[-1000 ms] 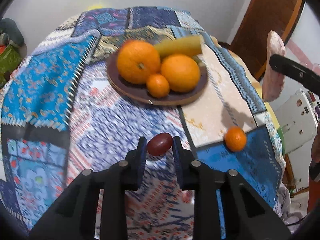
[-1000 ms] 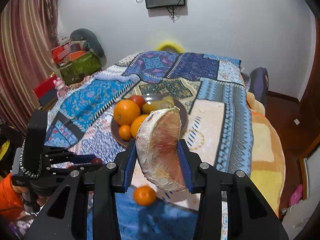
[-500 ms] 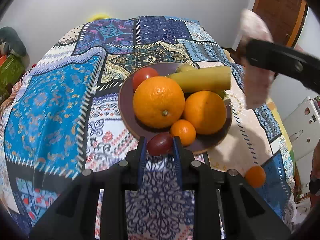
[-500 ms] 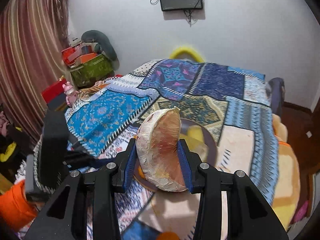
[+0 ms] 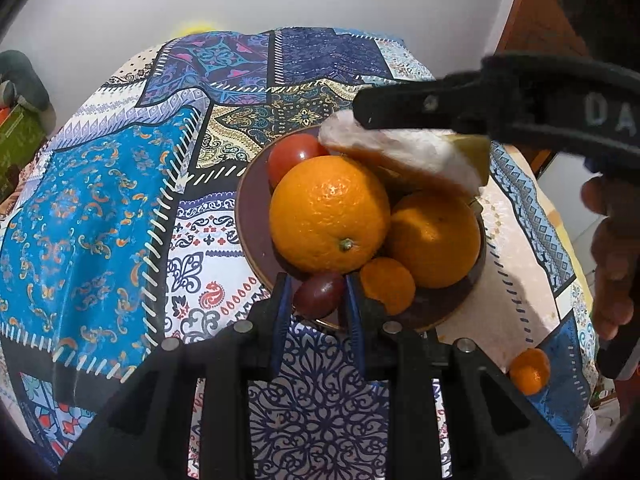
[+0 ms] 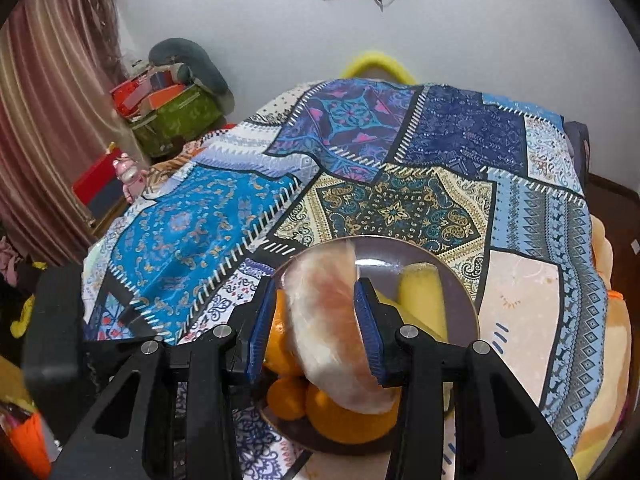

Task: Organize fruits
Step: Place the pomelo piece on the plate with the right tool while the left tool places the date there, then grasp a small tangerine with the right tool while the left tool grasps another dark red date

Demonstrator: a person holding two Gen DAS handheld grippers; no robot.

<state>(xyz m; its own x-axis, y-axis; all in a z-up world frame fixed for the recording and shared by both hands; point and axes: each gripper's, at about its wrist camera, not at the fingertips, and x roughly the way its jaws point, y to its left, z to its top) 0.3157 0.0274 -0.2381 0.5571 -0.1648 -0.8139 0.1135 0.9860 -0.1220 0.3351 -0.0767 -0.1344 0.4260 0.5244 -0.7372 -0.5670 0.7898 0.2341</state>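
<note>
A dark brown plate (image 5: pixel 250 216) on the patchwork cloth holds two big oranges (image 5: pixel 329 214), a small mandarin (image 5: pixel 387 285), a red tomato (image 5: pixel 291 155) and a yellow banana (image 6: pixel 423 298). My left gripper (image 5: pixel 318 294) is shut on a dark red grape tomato (image 5: pixel 319 294) at the plate's near rim. My right gripper (image 6: pixel 316 316) is shut on a pale pomelo wedge (image 6: pixel 328 320) and holds it over the plate's fruit; the wedge also shows in the left wrist view (image 5: pixel 404 156). A loose mandarin (image 5: pixel 529 371) lies on the cloth at the right.
The patchwork cloth (image 6: pixel 400 148) covers a bed-like surface that drops off at the right edge. Boxes and a green bag (image 6: pixel 172 116) stand at the far left by a curtain. A wooden door (image 5: pixel 536 20) is at the far right.
Both grippers moved forward toward the plate. The grape tomato now sits at the plate's near rim, and the pomelo wedge came down over the fruit on the plate.
</note>
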